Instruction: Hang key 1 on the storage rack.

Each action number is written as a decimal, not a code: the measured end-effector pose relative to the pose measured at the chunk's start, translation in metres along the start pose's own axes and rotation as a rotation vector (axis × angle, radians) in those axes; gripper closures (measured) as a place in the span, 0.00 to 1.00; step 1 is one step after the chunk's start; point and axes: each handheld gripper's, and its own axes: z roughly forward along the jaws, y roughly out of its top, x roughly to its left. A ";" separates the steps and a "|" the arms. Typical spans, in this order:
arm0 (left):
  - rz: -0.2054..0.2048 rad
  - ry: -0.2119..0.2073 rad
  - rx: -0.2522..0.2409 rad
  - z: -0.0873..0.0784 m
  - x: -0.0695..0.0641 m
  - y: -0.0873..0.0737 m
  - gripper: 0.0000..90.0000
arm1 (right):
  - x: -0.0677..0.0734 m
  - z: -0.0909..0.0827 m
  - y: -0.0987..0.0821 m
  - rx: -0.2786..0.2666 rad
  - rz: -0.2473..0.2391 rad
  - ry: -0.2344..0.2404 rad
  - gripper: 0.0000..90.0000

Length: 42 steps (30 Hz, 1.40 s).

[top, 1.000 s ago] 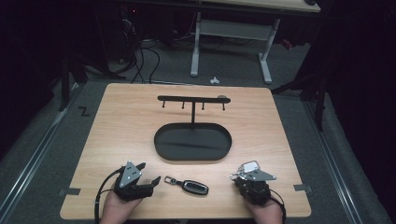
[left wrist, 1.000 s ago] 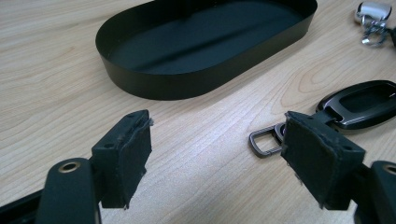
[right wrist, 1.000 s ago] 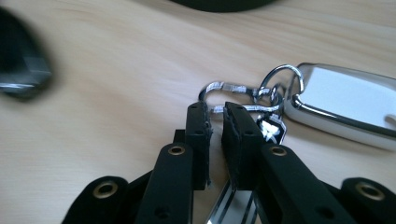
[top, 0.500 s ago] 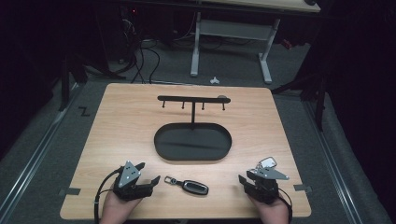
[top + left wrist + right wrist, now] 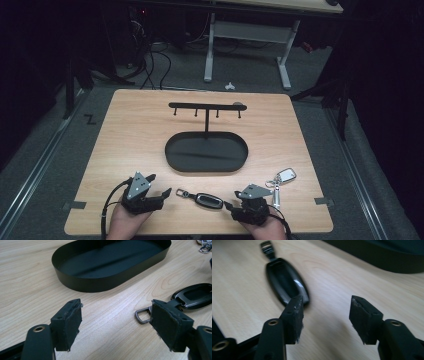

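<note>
A big wooden table [image 5: 140, 145], light brown, with dark floor all around. In the middle, a black oval tray [image 5: 206, 152] with low walls, nothing inside. Right behind the tray, a thin black stand [image 5: 206, 107] with a long bar on top and little hooks hanging down.

Near the front edge, on the left, the left gripper [image 5: 159, 196], held in a hand [image 5: 125, 225]. Jaws wide apart, nothing between them, above bare wood in the left gripper view. Pointing toward the middle of the table.

On the right, the right gripper [image 5: 229, 205], held in the other hand [image 5: 265, 231]. Jaws wide apart too, nothing held. Pointing left, at the key fob.

Between the two grippers, flat on the wood, a black key fob [image 5: 208, 200], shiny and long. In the right gripper view, just past the tip of one jaw [image 5: 287, 283], a bit blurry. A small metal loop [image 5: 182, 192] at one end of the key fob, on the side of the left gripper, seen close to one jaw in the left gripper view [image 5: 142, 315].

Off to the right, near the right gripper but apart from it, a small bunch of keys [image 5: 280, 182] with a pale tag, lying on the wood.
</note>
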 end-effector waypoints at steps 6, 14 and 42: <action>-0.004 0.002 -0.003 0.000 0.001 0.000 0.29 | 0.014 0.020 0.014 0.016 -0.063 0.068 0.40; -0.004 0.001 -0.001 0.000 0.001 -0.001 0.29 | 0.022 0.046 0.028 0.031 -0.117 0.133 0.38; 0.006 -0.007 0.008 0.002 -0.001 0.000 0.29 | -0.010 -0.023 -0.014 -0.050 -0.083 -0.067 0.81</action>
